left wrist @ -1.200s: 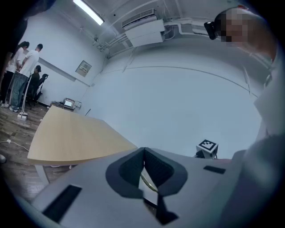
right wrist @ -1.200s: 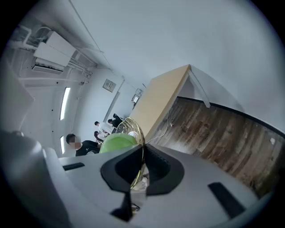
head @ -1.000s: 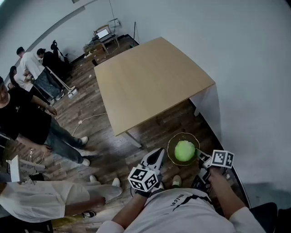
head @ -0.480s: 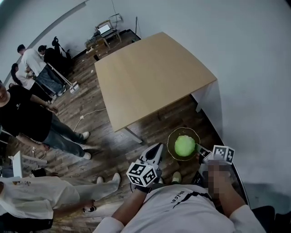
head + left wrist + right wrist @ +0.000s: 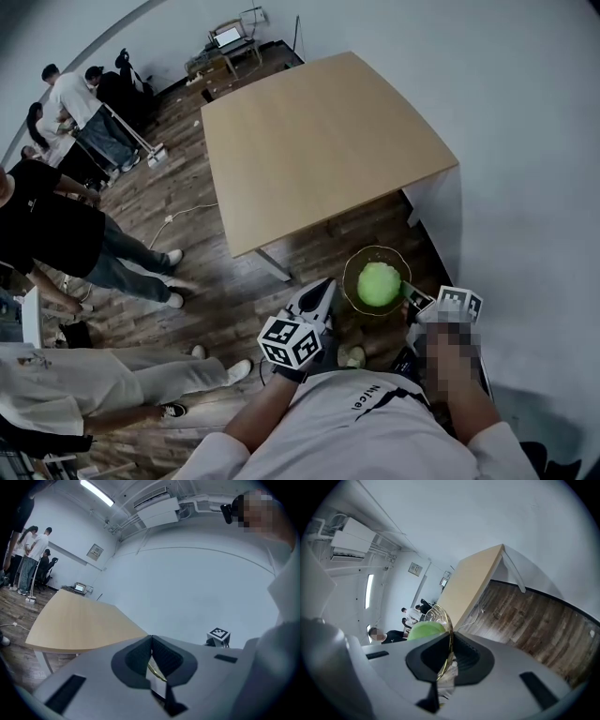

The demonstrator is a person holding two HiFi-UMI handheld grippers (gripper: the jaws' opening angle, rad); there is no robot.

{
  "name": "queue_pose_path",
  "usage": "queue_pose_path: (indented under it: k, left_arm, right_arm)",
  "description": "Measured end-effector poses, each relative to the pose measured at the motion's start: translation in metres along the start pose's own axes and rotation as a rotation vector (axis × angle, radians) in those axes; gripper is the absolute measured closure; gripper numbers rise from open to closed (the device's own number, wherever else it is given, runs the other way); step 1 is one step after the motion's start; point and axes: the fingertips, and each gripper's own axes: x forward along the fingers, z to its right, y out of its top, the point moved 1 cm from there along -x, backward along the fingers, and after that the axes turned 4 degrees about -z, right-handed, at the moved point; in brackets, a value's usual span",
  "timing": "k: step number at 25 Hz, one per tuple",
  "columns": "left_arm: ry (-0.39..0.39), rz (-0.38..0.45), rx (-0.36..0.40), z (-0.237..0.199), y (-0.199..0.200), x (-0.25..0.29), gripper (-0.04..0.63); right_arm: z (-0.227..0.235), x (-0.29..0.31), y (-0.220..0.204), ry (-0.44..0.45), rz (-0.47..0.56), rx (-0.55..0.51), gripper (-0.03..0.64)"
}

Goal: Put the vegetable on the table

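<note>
**Vegetable in bowl, short of the table**

Since a second ago the left gripper (image 5: pixel 327 285) has edged forward to just beside the bowl (image 5: pixel 375 249), and the table (image 5: pixel 319 141) sits a little higher in the head view. The green vegetable (image 5: pixel 379 285) lies in the glass bowl, which hangs over the wooden floor (image 5: pixel 234 300), near the table's edge but not yet above it. The right gripper (image 5: pixel 409 299) is clamped on the bowl's rim, its pads pinching the glass, probably so the round vegetable can be carried without being squeezed. The right forearm is tucked close to the body, reaching forward and down. The left gripper has its jaws pressed together at the tips on nothing; its arm is bent in front of the chest, likely ready to steady the bowl.
</note>
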Motion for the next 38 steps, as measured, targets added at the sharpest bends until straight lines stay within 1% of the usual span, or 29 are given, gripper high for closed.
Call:
queue_pose_path:
  k: [5, 10, 14, 19, 23, 25, 28, 30, 34, 38]
  left_arm:
    - [-0.001, 0.005, 0.002, -0.02, 0.012, 0.025, 0.58]
    - [-0.014, 0.009, 0.015, -0.051, 0.035, 0.048, 0.581]
    - [-0.027, 0.011, 0.027, -0.085, 0.062, 0.073, 0.58]
    - [-0.053, 0.002, 0.038, -0.134, 0.099, 0.114, 0.581]
    - [-0.082, -0.014, 0.055, -0.169, 0.122, 0.138, 0.581]
    - [-0.101, -0.026, 0.077, -0.179, 0.123, 0.149, 0.581]
    - [-0.119, -0.042, 0.1, -0.185, 0.108, 0.165, 0.58]
    - [-0.125, -0.047, 0.095, -0.193, 0.113, 0.18, 0.581]
    - [-0.132, -0.047, 0.068, -0.222, 0.152, 0.216, 0.581]
    - [-0.102, -0.054, 0.049, -0.24, 0.162, 0.249, 0.581]
  right_arm:
    - [0.003, 0.021, 0.024, -0.01, -0.001, -0.004, 0.591]
    - [-0.008, 0.054, 0.05, -0.014, 0.004, 0.001, 0.591]
    - [-0.02, 0.09, 0.081, -0.013, 0.021, 0.014, 0.591]
    - [-0.029, 0.138, 0.126, -0.021, 0.064, 0.059, 0.591]
    - [-0.038, 0.171, 0.156, -0.039, 0.104, 0.062, 0.591]
    - [-0.035, 0.183, 0.164, -0.048, 0.124, 0.067, 0.591]
    - [-0.013, 0.195, 0.166, -0.056, 0.141, 0.083, 0.589]
    - [-0.009, 0.207, 0.178, -0.069, 0.137, 0.087, 0.589]
    - [-0.023, 0.248, 0.229, -0.09, 0.121, 0.099, 0.589]
    - [-0.009, 0.275, 0.259, -0.098, 0.076, 0.105, 0.589]
